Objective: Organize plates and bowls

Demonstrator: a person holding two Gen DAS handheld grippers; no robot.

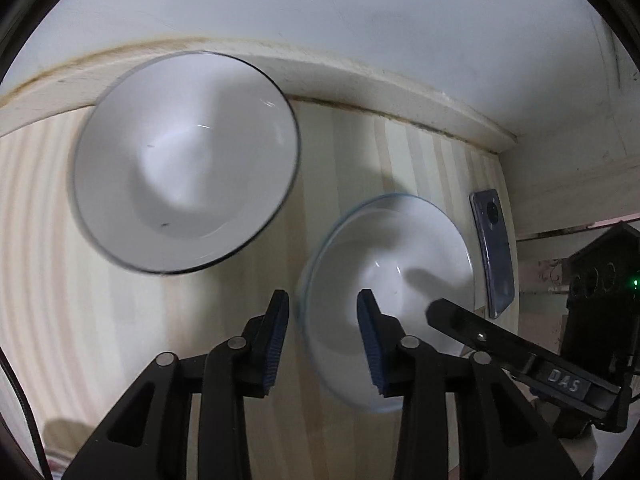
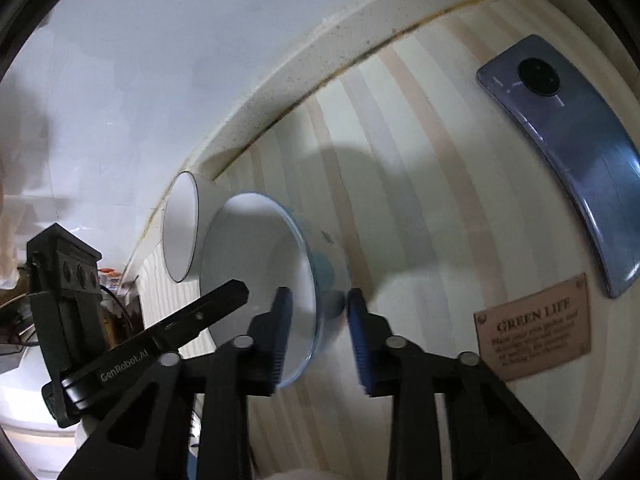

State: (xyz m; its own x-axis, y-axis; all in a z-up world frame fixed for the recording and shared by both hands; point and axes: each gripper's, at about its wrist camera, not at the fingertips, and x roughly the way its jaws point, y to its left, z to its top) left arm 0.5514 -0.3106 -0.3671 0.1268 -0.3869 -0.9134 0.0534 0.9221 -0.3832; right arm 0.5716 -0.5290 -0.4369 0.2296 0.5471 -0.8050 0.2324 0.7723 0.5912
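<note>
the blue-rimmed bowl (image 1: 384, 280) is straddled at its rim by both parted, unclamped grippers, left (image 1: 323, 340) and right (image 2: 316, 340); pads should be squared before closing.

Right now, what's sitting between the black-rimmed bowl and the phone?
The blue-rimmed bowl sits between the black-rimmed bowl and the phone, clearest in the left wrist view.

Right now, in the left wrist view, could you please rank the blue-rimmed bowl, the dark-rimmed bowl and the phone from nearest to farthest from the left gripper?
1. Blue-rimmed bowl, its rim between the left gripper jaws.
2. Dark-rimmed bowl, up left by the wall.
3. Phone, far right, beyond the blue-rimmed bowl.
</note>
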